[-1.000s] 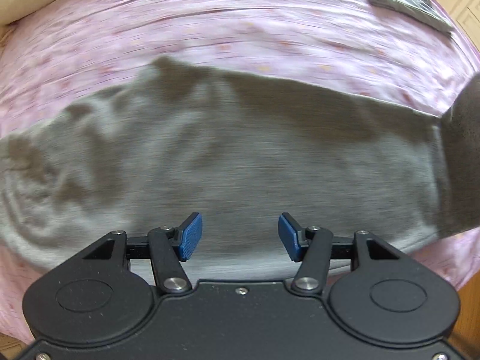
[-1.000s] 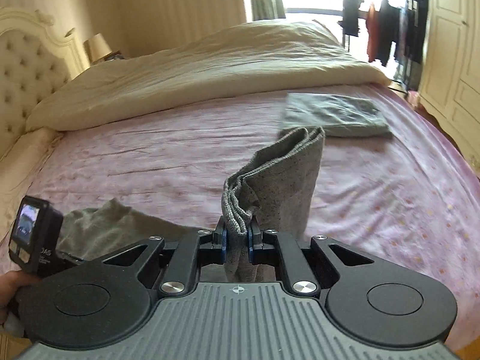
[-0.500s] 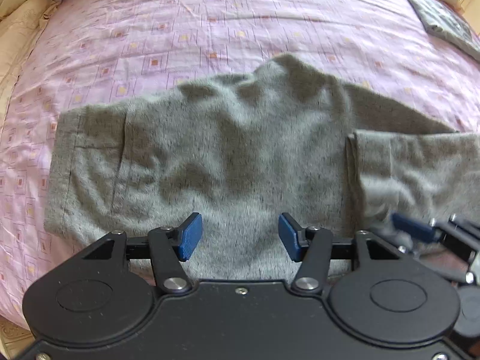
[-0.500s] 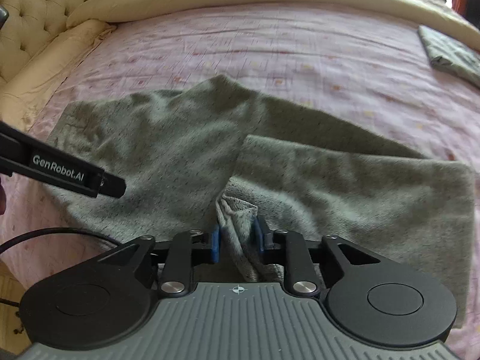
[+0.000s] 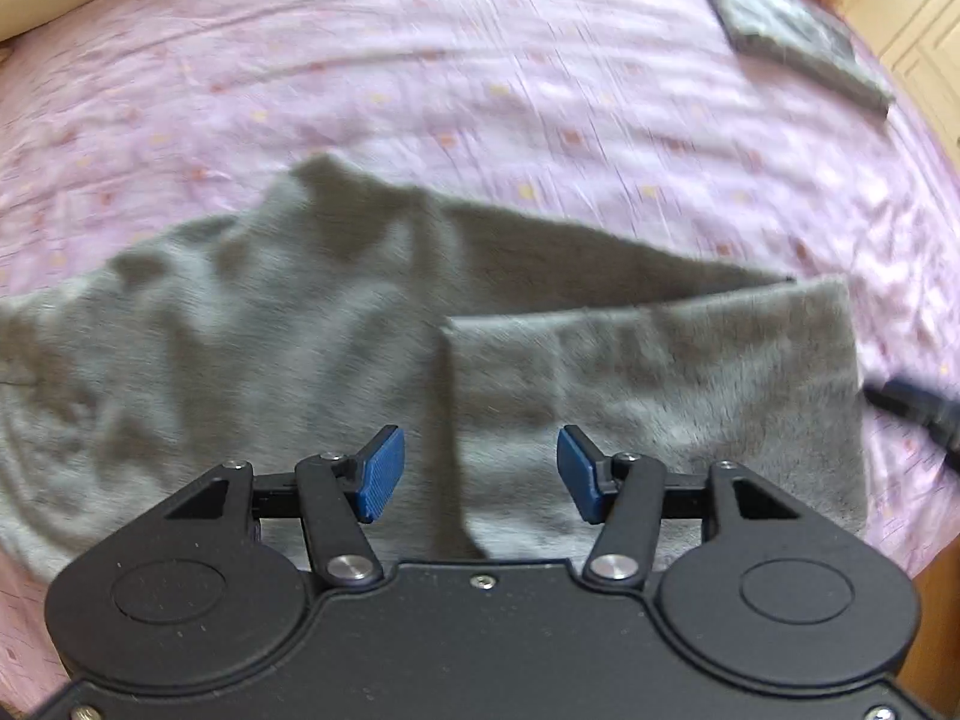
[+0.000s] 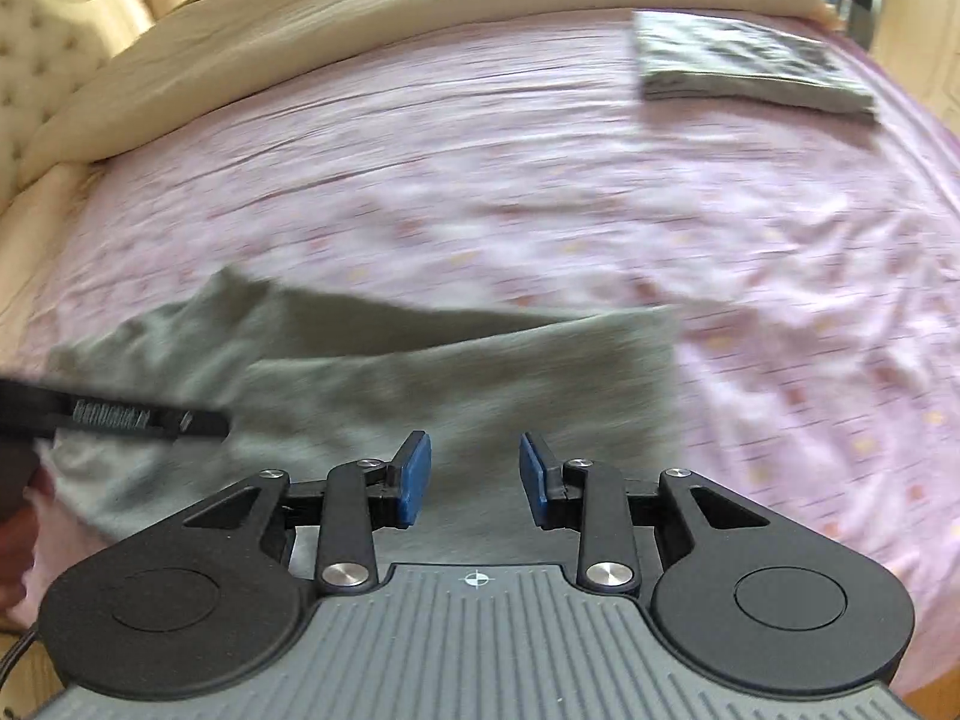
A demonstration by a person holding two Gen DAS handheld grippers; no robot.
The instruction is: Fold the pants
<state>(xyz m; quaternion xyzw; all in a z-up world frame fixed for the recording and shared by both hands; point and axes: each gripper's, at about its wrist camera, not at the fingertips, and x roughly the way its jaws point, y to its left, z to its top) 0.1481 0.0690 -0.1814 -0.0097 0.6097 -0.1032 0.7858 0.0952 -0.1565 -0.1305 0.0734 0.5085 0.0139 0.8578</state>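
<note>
The grey pants (image 5: 252, 372) lie flat on the pink bedsheet (image 5: 480, 90), with the leg end folded back over the right half (image 5: 660, 372). My left gripper (image 5: 477, 474) is open and empty just above the fold's left edge. My right gripper (image 6: 474, 477) is open and empty above the near edge of the folded pants (image 6: 456, 372). The left gripper's black body (image 6: 120, 420) shows at the left of the right wrist view. Both views are blurred by motion.
A folded grey garment (image 6: 750, 60) lies at the far right of the bed, also in the left wrist view (image 5: 786, 24). A cream duvet (image 6: 360, 42) runs along the far side, and a tufted headboard (image 6: 42, 66) stands at the left. The bed's near edge is right below the grippers.
My right gripper laid the lifted leg end down over the pants, then opened and let it go. Both grippers have shifted; the left stayed open.
</note>
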